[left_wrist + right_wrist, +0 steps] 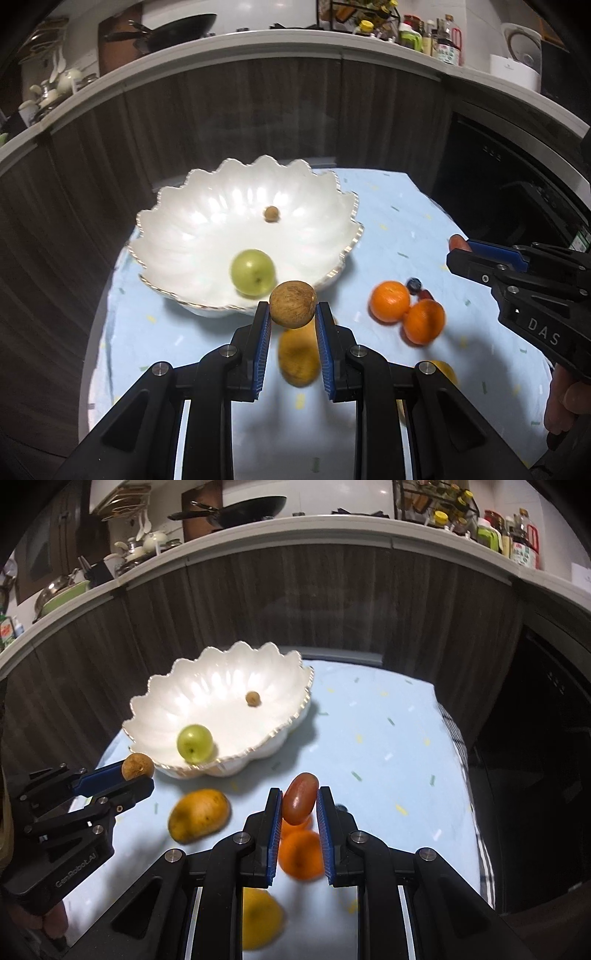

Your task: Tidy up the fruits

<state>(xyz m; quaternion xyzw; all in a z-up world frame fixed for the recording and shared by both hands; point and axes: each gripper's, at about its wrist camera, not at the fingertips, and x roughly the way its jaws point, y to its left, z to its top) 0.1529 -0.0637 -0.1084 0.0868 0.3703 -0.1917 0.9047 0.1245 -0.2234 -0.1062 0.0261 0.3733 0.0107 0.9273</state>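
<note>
Near the white bowl [207, 236], a brown fruit [293, 304] is clamped in the left gripper [291, 314], marked "GenRoboAI"; a red fruit [300, 803] is clamped in the right gripper [299, 805], marked "DAS".

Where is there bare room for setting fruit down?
Most of the white bowl is bare, holding only a green fruit and a small brown one. The blue cloth right of it is free. The near side, around mango and oranges, is crowded.

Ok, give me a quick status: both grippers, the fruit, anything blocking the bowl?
Left hand-held gripper shut on brown fruit. Right hand-held gripper shut on red fruit. Bowl holds green fruit; approach unobstructed.
</note>
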